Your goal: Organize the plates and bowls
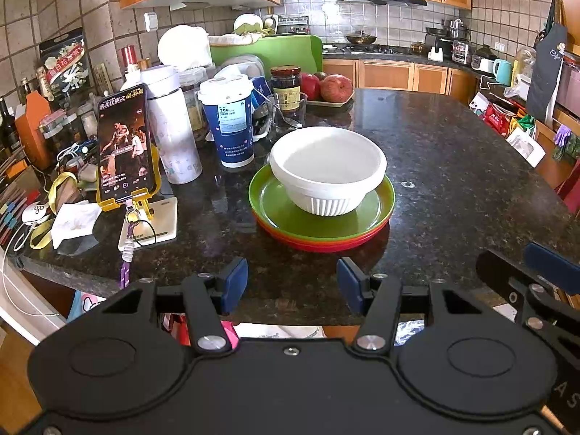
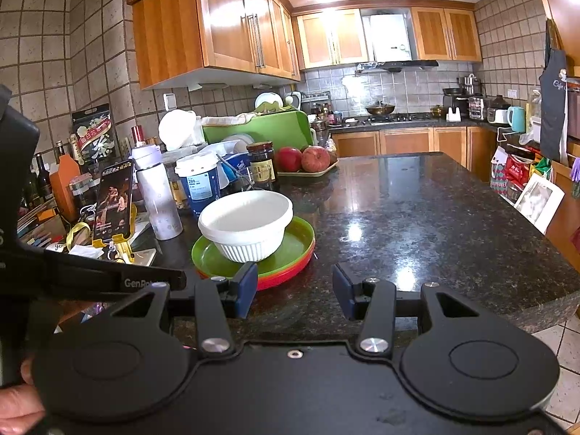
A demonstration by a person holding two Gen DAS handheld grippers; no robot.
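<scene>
My left tool (image 1: pixel 291 284) and right tool (image 2: pixel 295 290) both stand partly open and empty, short of the stack. White bowls (image 1: pixel 328 168) sit nested on green and red plates (image 1: pixel 320 217) on the tabletop (image 1: pixel 453 166). Stacking appears complete; any next move means approaching the plate rim.

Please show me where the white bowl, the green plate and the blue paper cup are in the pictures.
white bowl (image 1: pixel 328 166): left wrist view, on its inside wall.
green plate (image 1: pixel 275 203): left wrist view, on the bare left part beside the bowl.
blue paper cup (image 1: pixel 232 127): left wrist view, on its label.
</scene>
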